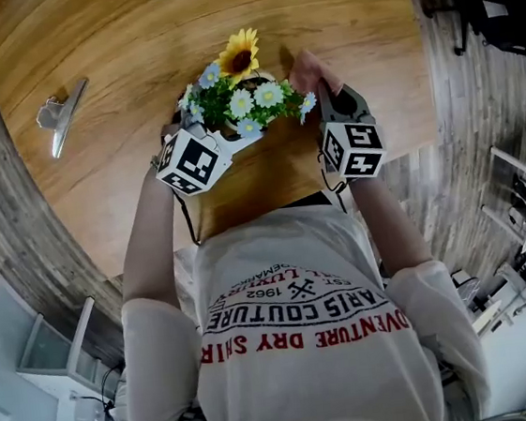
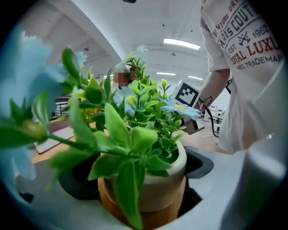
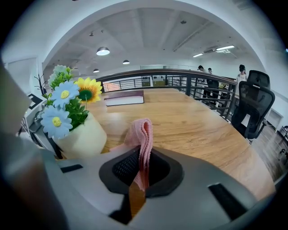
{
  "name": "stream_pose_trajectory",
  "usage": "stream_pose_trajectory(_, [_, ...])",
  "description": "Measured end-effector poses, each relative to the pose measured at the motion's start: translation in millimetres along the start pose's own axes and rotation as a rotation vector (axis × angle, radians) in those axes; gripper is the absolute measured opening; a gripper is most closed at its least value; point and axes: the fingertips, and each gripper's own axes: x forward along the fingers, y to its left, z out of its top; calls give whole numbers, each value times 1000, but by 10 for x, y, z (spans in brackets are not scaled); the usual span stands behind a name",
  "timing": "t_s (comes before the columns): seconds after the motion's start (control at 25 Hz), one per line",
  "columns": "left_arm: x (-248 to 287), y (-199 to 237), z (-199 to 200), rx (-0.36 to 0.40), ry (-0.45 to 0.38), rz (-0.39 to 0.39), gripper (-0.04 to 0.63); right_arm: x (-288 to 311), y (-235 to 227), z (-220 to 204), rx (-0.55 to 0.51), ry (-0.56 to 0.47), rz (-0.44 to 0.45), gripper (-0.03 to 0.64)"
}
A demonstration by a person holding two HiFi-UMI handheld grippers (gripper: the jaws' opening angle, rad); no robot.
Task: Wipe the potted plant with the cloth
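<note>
While the person is leaning over the round wooden table [image 1: 85, 55], the potted plant [image 1: 236, 99] is sitting upright near the edge closest to them, right between the two grippers; the left gripper [image 2: 137, 173] is pointing straight at it with its jaws spread wide, and the cream pot [image 2: 164, 191] is standing between them; the pads aren't looking like they're squeezing it, so I'm calling that one released, not gripping; leaves and pale blue flowers are filling most of the left gripper view; the right gripper [image 3: 138, 177] is clamping down on the pink cloth [image 3: 143, 134], which is sticking up out of the closed jaws in a folded loop; in the right gripper view the cloth is hanging just beside the pot, on its right, with bare table showing between them; from the head view it's sitting right next to the flowers and I honestly can't tell if it's brushing a petal; a metal clip [image 1: 61, 114] is lying well off to the left, and a dark book [image 3: 123, 98] is lying at the far side.
</note>
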Motion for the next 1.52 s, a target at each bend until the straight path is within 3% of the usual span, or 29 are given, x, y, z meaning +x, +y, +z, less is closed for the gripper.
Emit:
stream_pose_trajectory(0.28, [77, -17, -78, -8, 58, -55, 528, 67, 3, -10, 18, 4, -10, 38])
stream_pose_trajectory(0.56, [67, 4, -35, -21, 59, -12, 529, 35, 16, 5, 13, 0, -3, 38])
stream_pose_trajectory(0.84, [-151, 100, 426, -115, -21, 71, 529, -52, 127, 164, -28, -40, 56, 38])
stream_pose_trajectory(1.08, [-432, 245, 769, -139, -15, 177, 529, -245, 475, 444, -120, -133, 238, 38])
stream_pose_trajectory(1.36, [-728, 222, 1170, -145, -30, 242, 529, -604, 1142, 808, -361, -309, 520, 38])
stream_pose_trajectory(1.52, [-923, 204, 1328, -166, -65, 260, 529, -792, 1417, 995, -488, -405, 590, 38])
